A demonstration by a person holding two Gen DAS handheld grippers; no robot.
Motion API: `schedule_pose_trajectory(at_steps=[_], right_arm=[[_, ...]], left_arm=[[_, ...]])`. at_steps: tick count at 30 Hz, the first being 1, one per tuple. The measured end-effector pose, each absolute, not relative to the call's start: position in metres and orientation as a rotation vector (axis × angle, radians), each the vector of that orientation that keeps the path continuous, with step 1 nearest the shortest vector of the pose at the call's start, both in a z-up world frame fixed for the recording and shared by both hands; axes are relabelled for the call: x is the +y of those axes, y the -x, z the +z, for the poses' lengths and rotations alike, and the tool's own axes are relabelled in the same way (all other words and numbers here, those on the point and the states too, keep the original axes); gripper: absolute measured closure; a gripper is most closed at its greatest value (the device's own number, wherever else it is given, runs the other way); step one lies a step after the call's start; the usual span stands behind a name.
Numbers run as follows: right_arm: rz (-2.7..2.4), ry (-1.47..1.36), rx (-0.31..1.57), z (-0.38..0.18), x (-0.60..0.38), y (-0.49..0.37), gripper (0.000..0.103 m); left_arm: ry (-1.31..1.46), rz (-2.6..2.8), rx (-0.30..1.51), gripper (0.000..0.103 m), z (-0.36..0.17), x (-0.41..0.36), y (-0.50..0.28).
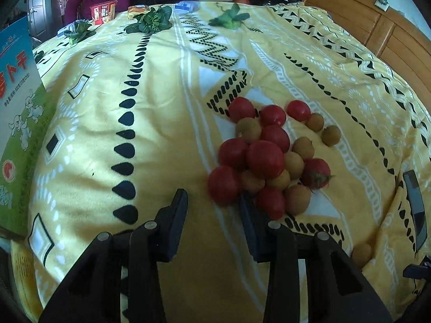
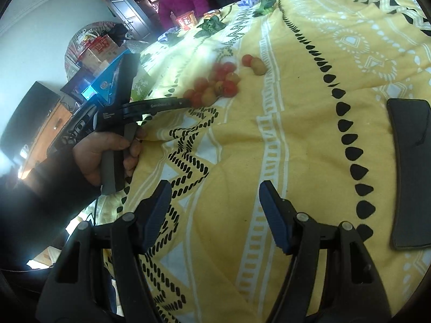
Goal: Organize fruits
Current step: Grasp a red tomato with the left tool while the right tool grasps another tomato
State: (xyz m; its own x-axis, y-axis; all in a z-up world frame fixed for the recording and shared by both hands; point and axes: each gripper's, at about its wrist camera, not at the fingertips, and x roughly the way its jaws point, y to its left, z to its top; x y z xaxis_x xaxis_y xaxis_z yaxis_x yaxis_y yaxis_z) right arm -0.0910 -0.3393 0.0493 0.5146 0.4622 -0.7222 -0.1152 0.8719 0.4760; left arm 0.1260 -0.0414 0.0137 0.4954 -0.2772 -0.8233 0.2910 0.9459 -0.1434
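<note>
Mixed heap of red tomatoes (image 1: 265, 158) and tan longans (image 1: 293, 164) on yellow bedspread (image 1: 150, 123), unsorted. Left tongs (image 1: 212, 210) apart, empty, tips at heap's near edge, placed for first pick. Right tongs (image 2: 215, 204) apart, empty, well back from heap, likely waiting.

Quilt (image 1: 161, 134): soft matt cloth, yellow w/ black & white print, slightly fuzzy, creased. Tomatoes (image 1: 265, 158): smooth glossy red skin, one w/ dried calyx. Longans (image 1: 293, 164): dull tan, matt, faintly rough shell. Left gripper (image 1: 212, 202): matt black plastic, metal pins at joints. Right gripper (image 2: 215, 193): same black plastic; pads (image 2: 272, 210) dark blue, fine-textured rubbery look. Tray (image 2: 409, 172): matt black, smooth. Headboard (image 1: 377, 27): varnished wood, semi-gloss. Box (image 1: 18, 107): printed card, slight sheen. Greens (image 1: 150, 21): plastic-looking leaves.
</note>
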Motion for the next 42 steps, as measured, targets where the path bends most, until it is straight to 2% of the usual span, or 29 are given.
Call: schedule_pose_trajectory(at_steps=[10, 12, 16, 18, 21, 31, 32, 36, 42], right_arm=[[0.38, -0.384, 0.968, 0.056, -0.332, 0.081, 0.036], [0.393, -0.375, 0.96, 0.06, -0.329, 0.077, 0.036], [0.403, -0.364, 0.962, 0.059, -0.321, 0.069, 0.036], [0.402, -0.371, 0.964, 0.058, -0.32, 0.066, 0.036], [0.404, -0.362, 0.962, 0.06, -0.316, 0.063, 0.036], [0.402, -0.351, 0.955, 0.061, -0.315, 0.054, 0.036], [0.405, -0.344, 0.946, 0.063, -0.313, 0.05, 0.037], [0.423, -0.307, 0.909, 0.069, -0.299, 0.018, 0.055], [0.438, -0.252, 0.888, 0.063, -0.271, -0.053, 0.055]], left_arm=[[0.055, -0.371, 0.94, 0.063, 0.02, -0.037, -0.136], [0.048, -0.365, 0.939, 0.055, 0.017, -0.037, -0.136], [0.034, -0.374, 0.933, 0.054, 0.014, -0.038, -0.135], [0.028, -0.397, 0.931, 0.067, 0.014, -0.038, -0.132], [0.023, -0.424, 0.931, 0.078, 0.014, -0.038, -0.127], [0.075, -0.34, 0.862, 0.078, 0.032, -0.008, -0.091], [0.075, -0.318, 0.85, 0.078, 0.034, -0.003, -0.085], [0.102, -0.279, 0.848, 0.078, 0.028, 0.01, -0.08], [0.126, -0.278, 0.845, 0.078, 0.026, 0.015, -0.081]])
